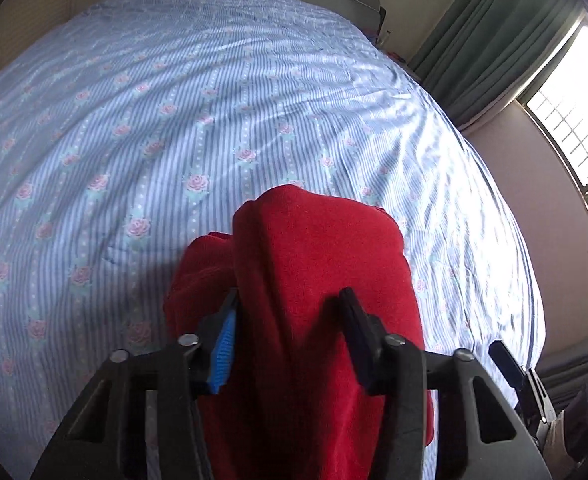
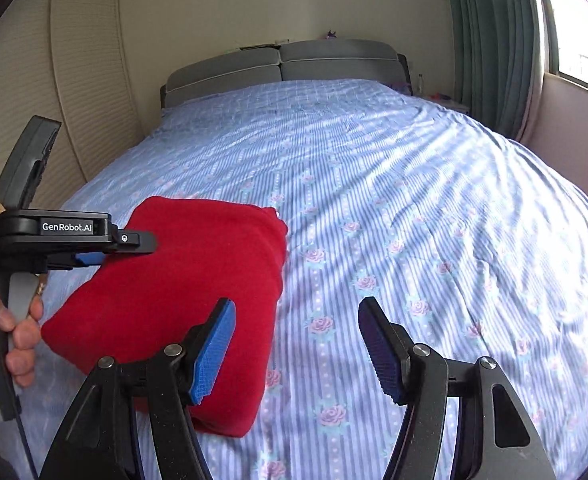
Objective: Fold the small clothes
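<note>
A red fleece garment (image 2: 182, 304) lies folded into a thick rectangle on the bed, at the left of the right wrist view. In the left wrist view the red garment (image 1: 313, 280) fills the space between my left gripper's (image 1: 292, 304) fingers, which stand wide apart around a raised fold of it. In the right wrist view the left gripper (image 2: 134, 246) reaches onto the garment's left edge. My right gripper (image 2: 295, 316) is open and empty, hovering above the sheet just right of the garment's near corner.
The bed has a blue striped sheet with pink roses (image 2: 393, 200) and a grey padded headboard (image 2: 282, 64). A wall panel (image 2: 86, 92) is at the left. Green curtains (image 2: 493, 40) and a bright window (image 1: 573, 112) are at the right.
</note>
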